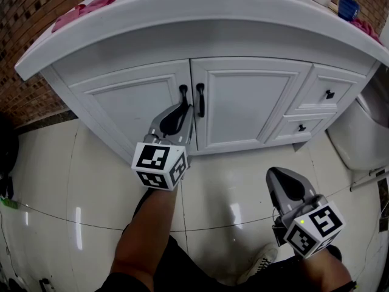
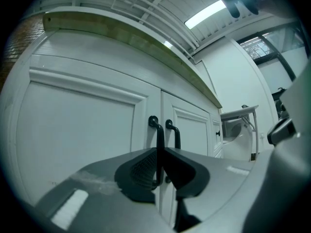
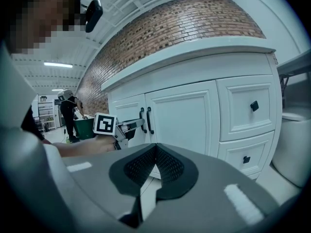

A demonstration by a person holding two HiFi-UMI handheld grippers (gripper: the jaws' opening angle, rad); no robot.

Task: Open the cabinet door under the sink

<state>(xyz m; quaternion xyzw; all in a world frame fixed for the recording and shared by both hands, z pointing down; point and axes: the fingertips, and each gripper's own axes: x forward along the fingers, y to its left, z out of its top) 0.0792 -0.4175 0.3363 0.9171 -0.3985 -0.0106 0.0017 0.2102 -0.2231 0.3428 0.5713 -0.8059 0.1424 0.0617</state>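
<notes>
The white cabinet under the sink has two doors, the left door [image 1: 137, 105] and the right door [image 1: 252, 99], and both look closed. Each carries a black bar handle near the middle seam. My left gripper [image 1: 184, 110] is up against the left door's handle [image 1: 183, 93], which runs down between its jaws [image 2: 156, 130], and the jaws are shut on it. The right door's handle [image 2: 173, 132] stands free just beside it. Low over the floor and well back from the cabinet, my right gripper [image 1: 281, 176] is shut with nothing in it [image 3: 155, 148].
Two small drawers [image 1: 328, 93] [image 1: 301, 128] with black knobs sit right of the doors. A white toilet [image 1: 361, 135] stands at the far right. A pink cloth [image 1: 85, 8] and a blue cup [image 1: 347, 6] lie on the countertop. A shoe [image 1: 261, 261] is on the tiled floor.
</notes>
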